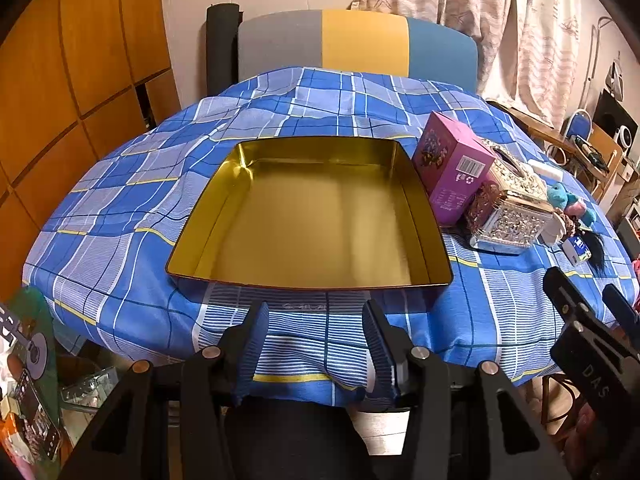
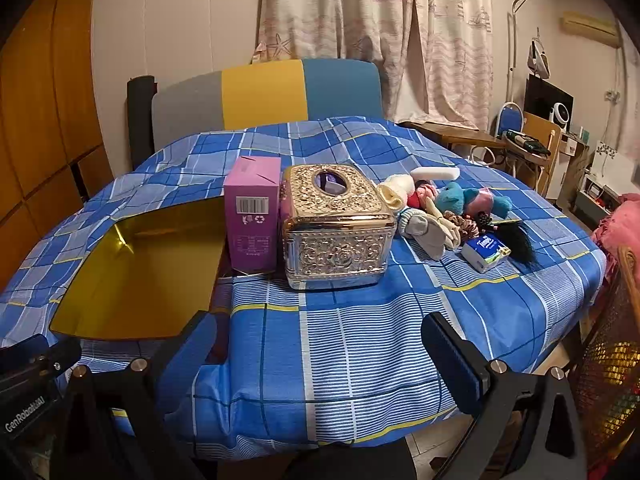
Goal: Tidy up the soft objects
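An empty gold tin tray (image 1: 312, 216) lies on the blue checked tablecloth (image 1: 132, 208), just beyond my left gripper (image 1: 318, 336), which is open over the cloth's near edge with nothing between its fingers. The soft things are heaped at the right: a teal and pink plush (image 2: 452, 196), pale socks (image 2: 420, 228), a scrunchie (image 2: 466, 224), a white sponge (image 2: 436, 174), a black hair tuft (image 2: 516, 236) and a tissue pack (image 2: 486, 254). My right gripper (image 2: 324, 352) stands wide open and empty at the table's front edge, well short of the heap.
A pink carton (image 2: 252, 216) and an ornate silver tissue box (image 2: 336, 228) stand between the tray (image 2: 140, 280) and the heap. A grey, yellow and blue chair back (image 2: 264, 92) rises behind the table. Wooden cupboards are at the left; a wicker chair (image 2: 616, 360) is at the right.
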`<state>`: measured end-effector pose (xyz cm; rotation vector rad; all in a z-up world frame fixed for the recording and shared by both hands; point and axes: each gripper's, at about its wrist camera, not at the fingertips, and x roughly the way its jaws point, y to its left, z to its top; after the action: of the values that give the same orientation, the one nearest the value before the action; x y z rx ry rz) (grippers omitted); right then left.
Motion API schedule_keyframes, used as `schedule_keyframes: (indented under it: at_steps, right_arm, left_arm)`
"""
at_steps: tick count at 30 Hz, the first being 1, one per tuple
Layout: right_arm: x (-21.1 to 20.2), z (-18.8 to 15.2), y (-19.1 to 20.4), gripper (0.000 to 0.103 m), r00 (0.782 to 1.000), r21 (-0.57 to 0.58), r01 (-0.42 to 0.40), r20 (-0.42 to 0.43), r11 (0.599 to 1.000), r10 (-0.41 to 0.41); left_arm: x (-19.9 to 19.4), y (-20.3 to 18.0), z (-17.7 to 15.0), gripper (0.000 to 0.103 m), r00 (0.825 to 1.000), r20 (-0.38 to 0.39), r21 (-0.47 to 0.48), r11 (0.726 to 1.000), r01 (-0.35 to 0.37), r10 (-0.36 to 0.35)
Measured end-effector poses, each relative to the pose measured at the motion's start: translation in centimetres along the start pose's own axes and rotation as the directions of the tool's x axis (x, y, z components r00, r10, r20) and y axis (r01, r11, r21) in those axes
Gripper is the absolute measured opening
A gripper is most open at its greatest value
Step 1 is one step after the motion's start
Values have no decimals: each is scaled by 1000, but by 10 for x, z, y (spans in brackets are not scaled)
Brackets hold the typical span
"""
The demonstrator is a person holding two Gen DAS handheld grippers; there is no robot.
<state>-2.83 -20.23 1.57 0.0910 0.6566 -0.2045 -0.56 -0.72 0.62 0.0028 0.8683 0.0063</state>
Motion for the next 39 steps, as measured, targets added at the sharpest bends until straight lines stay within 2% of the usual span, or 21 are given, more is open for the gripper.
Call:
schedule_keyframes:
  at_steps: [13,39]
  right_arm:
    - [-1,-2,6,103,1000,-25,-3,0,1000,3]
    - [-2,0,5,103,1000,-29,-1,-2,1000,1]
  left_arm:
    - [-3,-9,-3,49,1000,13,31,999,5,-5]
    - [0,-6,-3,49,1000,-5,21,1000,7,-7]
